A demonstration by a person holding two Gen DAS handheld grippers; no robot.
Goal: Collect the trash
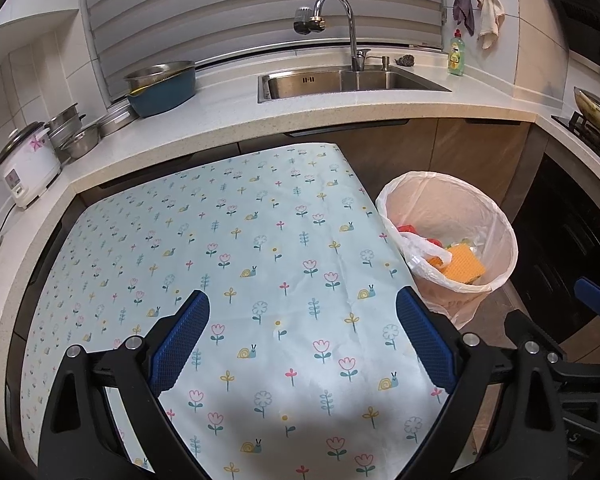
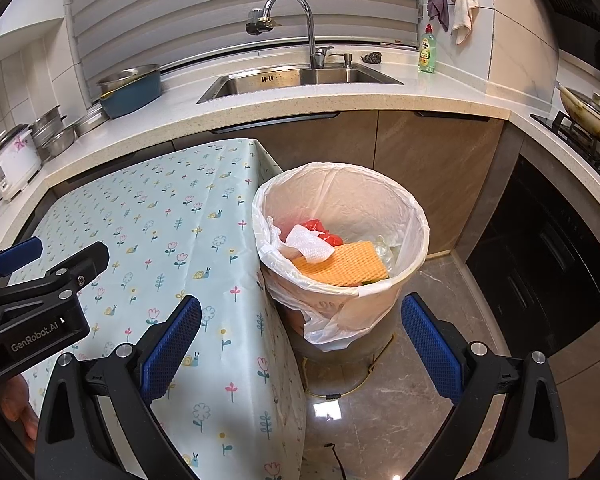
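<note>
A trash bin [image 2: 412, 208] lined with a white plastic bag stands on the floor at the table's right edge; it also shows in the left wrist view [image 1: 504, 240]. Inside lie an orange sponge cloth [image 2: 348, 266], a crumpled white paper towel [image 2: 310, 246] and red wrapping [image 2: 320, 228]. My left gripper [image 1: 302, 336] is open and empty above the flowered tablecloth [image 1: 220, 248]. My right gripper [image 2: 300, 334] is open and empty, hovering over the table's corner in front of the bin. The left gripper also shows at the left of the right wrist view [image 2: 40, 280].
The tablecloth-covered table [image 2: 160, 216] fills the left. Behind runs a counter with a sink [image 1: 348, 82], faucet, blue pot [image 1: 164, 88], steel pans and a rice cooker [image 1: 26, 164]. A stove with a wok [image 2: 588, 116] is at the right. A cable [image 2: 336, 456] lies on the floor.
</note>
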